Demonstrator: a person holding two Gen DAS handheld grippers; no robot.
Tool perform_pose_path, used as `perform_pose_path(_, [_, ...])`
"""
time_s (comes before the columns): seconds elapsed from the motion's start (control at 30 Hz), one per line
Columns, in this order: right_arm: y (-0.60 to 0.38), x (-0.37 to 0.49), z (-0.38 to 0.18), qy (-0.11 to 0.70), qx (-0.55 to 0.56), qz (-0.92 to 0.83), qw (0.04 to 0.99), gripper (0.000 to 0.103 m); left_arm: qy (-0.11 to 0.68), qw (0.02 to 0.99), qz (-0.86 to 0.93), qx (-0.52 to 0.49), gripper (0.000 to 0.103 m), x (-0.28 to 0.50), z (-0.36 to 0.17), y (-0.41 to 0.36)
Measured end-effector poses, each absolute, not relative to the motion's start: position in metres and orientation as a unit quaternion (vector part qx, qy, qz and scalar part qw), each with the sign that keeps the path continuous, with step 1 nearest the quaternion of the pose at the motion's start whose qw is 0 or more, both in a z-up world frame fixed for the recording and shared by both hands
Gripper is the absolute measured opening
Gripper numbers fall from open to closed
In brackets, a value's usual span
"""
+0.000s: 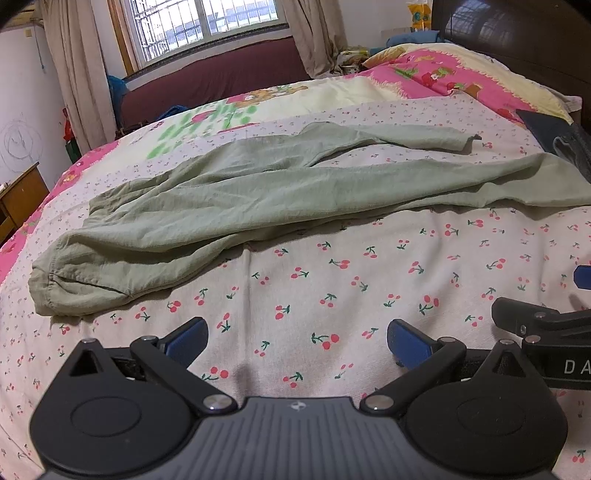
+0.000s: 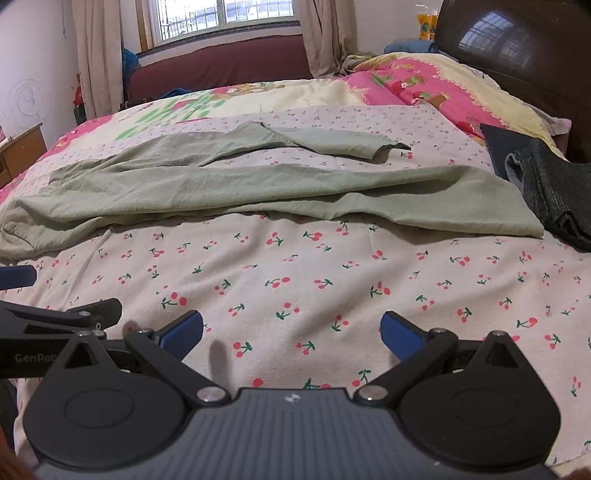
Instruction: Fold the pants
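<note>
A bed (image 1: pixel 332 295) fills both views, covered by a pale cotton sheet printed with small red cherries on green stems. Beyond the sheet lies a pink and cream quilt (image 1: pixel 436 74) with cartoon pictures, puffed up against a dark glossy wooden headboard (image 2: pixel 517 55). Past the bed stand a maroon padded bench (image 1: pixel 221 77), a barred window (image 1: pixel 207 22) and beige curtains (image 1: pixel 70 74). A wooden cabinet (image 1: pixel 22 195) sits beside the bed, near a white wall with pencil scribbles.

The pants (image 1: pixel 229 199) are light green, thin and wrinkled, lying flat across the middle of the bed. The gathered waistband bunches toward the side of the bed nearest the cabinet; both legs stretch toward the headboard side, the farther leg angled away and shorter-looking. A dark grey folded garment (image 2: pixel 546 192) rests on the bed by the headboard, touching the nearer leg's hem.

The left gripper (image 1: pixel 297 339) hovers over bare sheet short of the pants, its blue-padded fingers spread wide and empty. The right gripper (image 2: pixel 291 332) hangs just beside it, likewise spread apart, holding nothing.
</note>
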State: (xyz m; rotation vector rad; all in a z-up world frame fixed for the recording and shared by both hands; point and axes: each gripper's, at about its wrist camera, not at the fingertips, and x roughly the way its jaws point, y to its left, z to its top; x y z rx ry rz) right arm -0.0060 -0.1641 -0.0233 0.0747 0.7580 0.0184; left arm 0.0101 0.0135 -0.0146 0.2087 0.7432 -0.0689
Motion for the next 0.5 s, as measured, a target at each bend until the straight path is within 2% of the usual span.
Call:
perform_pose_path(0.27, [-0.183,-0.001,-0.011,0.358,0.073,0.005,0.931,0.1,0.352,0.929,-0.063,0.092,0.103,0.015,-0.008,0.006])
perform_pose_path(0.43, [-0.237,0.014,-0.003,0.342,0.129,-0.059,0.929,0.1,0.319,0.935,-0.1,0.121,0.103,0.026,-0.002,-0.02])
perform_pose_path(0.5, [-0.264,0.022,-0.009,0.351,0.158,-0.091,0.918,0.097,0.318,0.933,-0.12,0.12,0.103,0.036,-0.003,-0.034])
